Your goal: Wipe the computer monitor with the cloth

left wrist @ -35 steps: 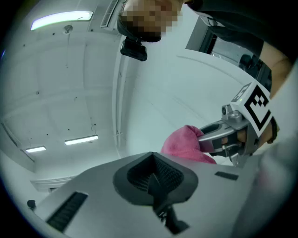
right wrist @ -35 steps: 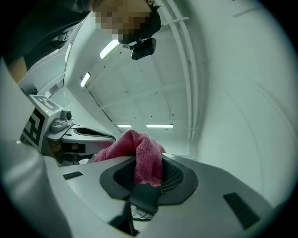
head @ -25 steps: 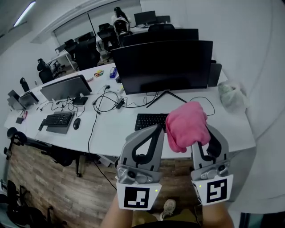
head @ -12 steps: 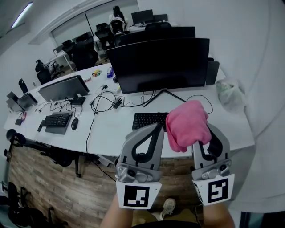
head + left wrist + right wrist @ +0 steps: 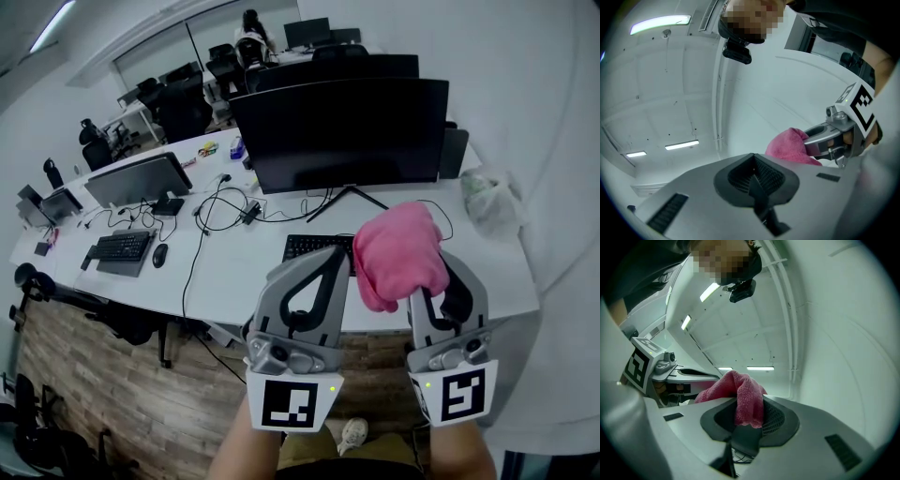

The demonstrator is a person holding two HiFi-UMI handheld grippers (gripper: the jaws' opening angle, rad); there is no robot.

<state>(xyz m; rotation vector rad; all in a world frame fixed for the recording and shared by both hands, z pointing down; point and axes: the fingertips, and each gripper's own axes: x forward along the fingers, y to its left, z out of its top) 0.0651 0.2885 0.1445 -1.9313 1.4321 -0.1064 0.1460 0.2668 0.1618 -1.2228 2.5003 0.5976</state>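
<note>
The white tabletop (image 5: 239, 277) carries a black keyboard (image 5: 314, 246) mid-desk and a second keyboard (image 5: 124, 248) far left beside a mouse (image 5: 160, 255). Tangled cables (image 5: 225, 211) lie between them, and a crumpled bag (image 5: 489, 202) sits at the right.

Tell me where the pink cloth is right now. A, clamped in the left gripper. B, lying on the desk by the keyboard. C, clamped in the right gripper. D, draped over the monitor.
C: the right gripper has its jaws shut on the pink cloth, while the left gripper is shut with nothing between its jaws.
</note>
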